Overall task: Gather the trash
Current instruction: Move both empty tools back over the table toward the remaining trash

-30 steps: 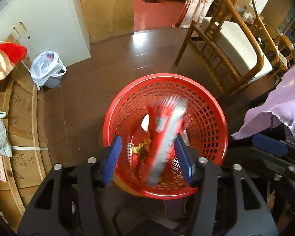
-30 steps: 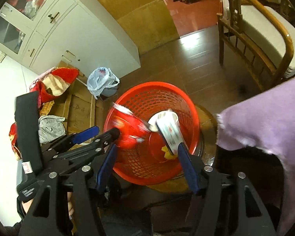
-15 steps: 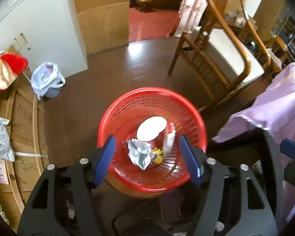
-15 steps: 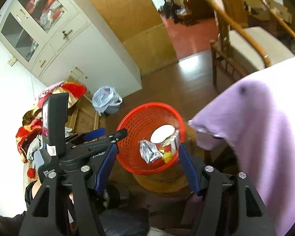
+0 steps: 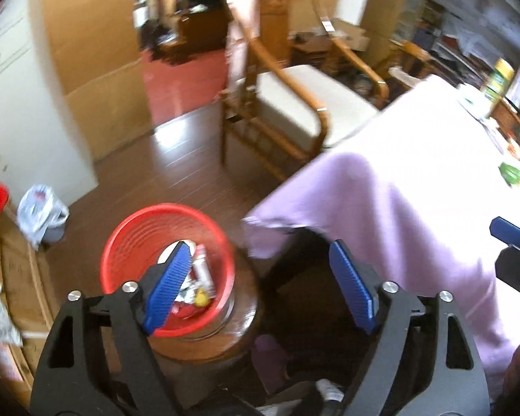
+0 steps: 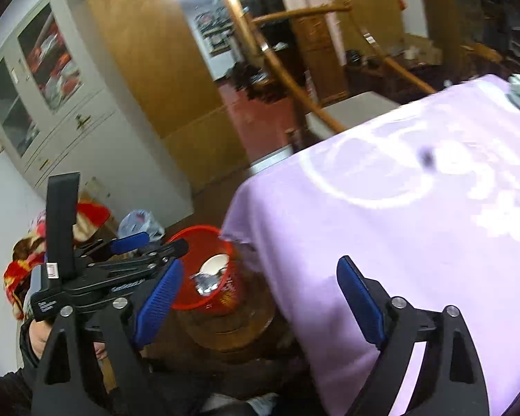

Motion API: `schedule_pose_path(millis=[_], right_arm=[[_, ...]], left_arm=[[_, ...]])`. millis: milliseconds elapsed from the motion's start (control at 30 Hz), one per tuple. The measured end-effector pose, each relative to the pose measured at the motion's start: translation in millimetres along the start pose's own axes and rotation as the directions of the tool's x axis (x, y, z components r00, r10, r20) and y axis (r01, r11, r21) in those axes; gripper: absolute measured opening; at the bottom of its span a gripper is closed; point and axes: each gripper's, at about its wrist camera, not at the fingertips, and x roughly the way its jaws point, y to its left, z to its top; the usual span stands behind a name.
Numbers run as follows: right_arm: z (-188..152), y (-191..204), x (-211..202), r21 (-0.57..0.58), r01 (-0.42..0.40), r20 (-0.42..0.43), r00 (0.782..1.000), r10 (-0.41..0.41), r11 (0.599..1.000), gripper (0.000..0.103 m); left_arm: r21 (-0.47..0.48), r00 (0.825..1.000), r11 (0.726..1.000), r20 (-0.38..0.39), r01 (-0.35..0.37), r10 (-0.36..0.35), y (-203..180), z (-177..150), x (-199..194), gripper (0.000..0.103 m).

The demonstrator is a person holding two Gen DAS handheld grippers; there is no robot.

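The red mesh basket (image 5: pixel 121 239) stands on a round wooden stool (image 5: pixel 235 329), holding wrappers (image 5: pixel 201 270), crumpled foil (image 6: pixel 204 286) and a white disc (image 6: pixel 215 262). My left gripper (image 5: pixel 260 246) hangs high above the basket's right side, its jaws opening with nothing between them. My right gripper (image 6: pixel 260 261) is over the edge of the purple tablecloth (image 6: pixel 398 215), its jaws also opening and empty. The left gripper (image 6: pixel 156 244) shows at the left of the right wrist view, above the basket (image 6: pixel 190 234).
A table under the purple cloth (image 5: pixel 416 190) fills the right side, with a green packet (image 5: pixel 509 173) and a can (image 5: pixel 499 79) at its far end. A wooden chair (image 5: pixel 294 111) stands behind. A bagged bin (image 5: pixel 41 215) and white cabinet (image 6: pixel 69 131) are left.
Both grippers let wrappers drop into the basket, then rose and swung right toward the table. Their jaws have spread wider and the basket now looks smaller and further left.
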Motion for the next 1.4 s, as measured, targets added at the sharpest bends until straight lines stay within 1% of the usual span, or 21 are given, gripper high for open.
schedule_pose_path(millis=[167,300,400,433,567,633,700,767,900,967,1000,1100,1267,1400], right_arm=[[-12,-43,-46,0.054,0.093,0.062,0.993,-0.096,0.994,0.093],[-21,-81,-77,0.107,0.184,0.089,0.977,-0.194,0.977,0.094],[-26,-117,-105,0.162,0.267,0.108,0.952,-0.286,0.950,0.097],[-27,-125,-112,0.180,0.285,0.116,0.944,-0.308,0.941,0.097],[-32,-173,-151,0.275,0.355,0.149,0.902,-0.405,0.893,0.097],[-35,-194,-169,0.316,0.386,0.163,0.878,-0.451,0.867,0.097],[-33,-208,-182,0.342,0.412,0.173,0.856,-0.488,0.844,0.097],[-37,-223,-193,0.373,0.426,0.176,0.840,-0.514,0.824,0.097],[-47,-259,-208,0.455,0.429,0.173,0.817,-0.550,0.780,0.097],[-52,-269,-210,0.483,0.432,0.162,0.811,-0.562,0.762,0.097],[-55,-279,-210,0.499,0.435,0.150,0.809,-0.568,0.750,0.097],[-63,-292,-210,0.523,0.440,0.126,0.807,-0.576,0.730,0.097],[-76,-317,-206,0.572,0.419,0.101,0.817,-0.568,0.705,0.097],[-85,-329,-209,0.604,0.418,0.087,0.812,-0.578,0.678,0.097]], left_arm=[[0.118,0.997,0.991,0.039,0.059,-0.064,-62,4,-17,0.086],[0.200,0.992,0.975,0.056,0.102,-0.115,-106,5,-24,0.087],[0.244,0.987,0.963,0.083,0.113,-0.137,-136,10,-29,0.087],[0.268,0.984,0.956,0.092,0.123,-0.153,-151,12,-32,0.088],[0.334,0.975,0.930,0.102,0.153,-0.197,-195,21,-37,0.089],[0.376,0.969,0.912,0.111,0.165,-0.222,-221,26,-41,0.089],[0.410,0.963,0.897,0.124,0.169,-0.238,-242,30,-44,0.089],[0.443,0.954,0.878,0.137,0.182,-0.267,-268,34,-48,0.089],[0.495,0.941,0.844,0.138,0.205,-0.310,-311,39,-49,0.090],[0.529,0.935,0.821,0.129,0.215,-0.329,-334,36,-46,0.090],[0.541,0.935,0.813,0.125,0.216,-0.331,-340,34,-46,0.090],[0.582,0.936,0.782,0.096,0.222,-0.338,-367,28,-35,0.090],[0.610,0.936,0.753,0.052,0.247,-0.348,-394,22,-19,0.090],[0.628,0.934,0.734,0.028,0.260,-0.356,-409,19,-8,0.090]])
